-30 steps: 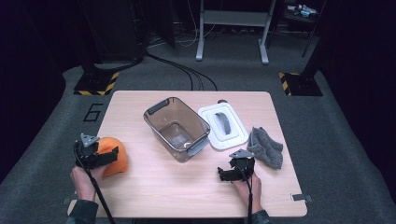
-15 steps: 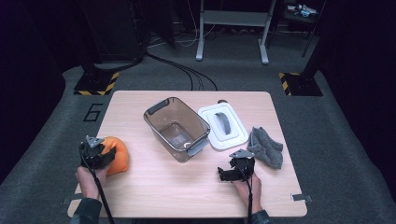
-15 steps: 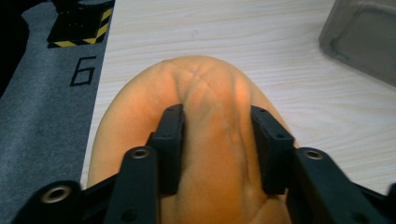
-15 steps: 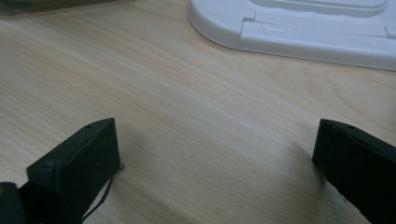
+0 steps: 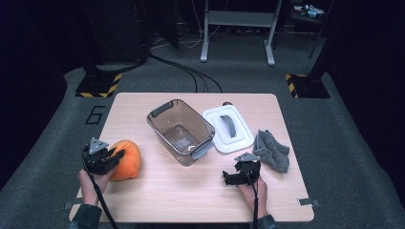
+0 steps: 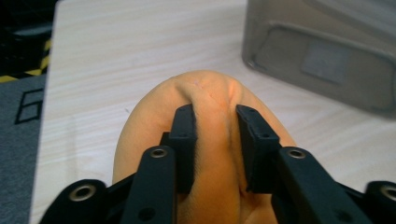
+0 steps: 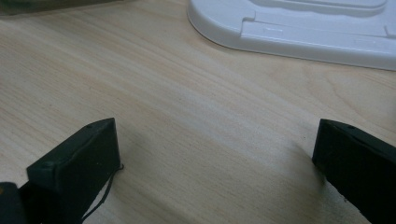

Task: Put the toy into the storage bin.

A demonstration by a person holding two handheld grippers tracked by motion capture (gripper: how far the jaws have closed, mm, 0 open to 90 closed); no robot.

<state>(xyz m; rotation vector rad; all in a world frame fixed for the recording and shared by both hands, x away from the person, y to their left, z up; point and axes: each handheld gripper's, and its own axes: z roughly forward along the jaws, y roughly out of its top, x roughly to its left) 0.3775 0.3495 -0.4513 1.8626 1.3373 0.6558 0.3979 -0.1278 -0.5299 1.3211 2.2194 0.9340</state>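
Now we squeeze the soft orange ball point(image 6: 205, 140) at the table's point(image 5: 191, 195) left edge.
Our left gripper point(image 6: 217, 135) has just closed, pinching it tight; our right gripper point(image 7: 215, 154) rests wide open near the white lid point(image 7: 299, 28).

This looks like a lab or a test studio, not a home. The light wooden table point(image 5: 191, 191) stands on dark grey carpet floor point(image 5: 344, 143). Beyond the two tongs, far behind the table, black cables point(image 5: 186, 71) run over the floor to a grey metal stand point(image 5: 237, 28). Yellow-black hazard stripe plates point(image 5: 98, 86) lie at both sides, and a number six point(image 5: 95, 114) is marked on the carpet.
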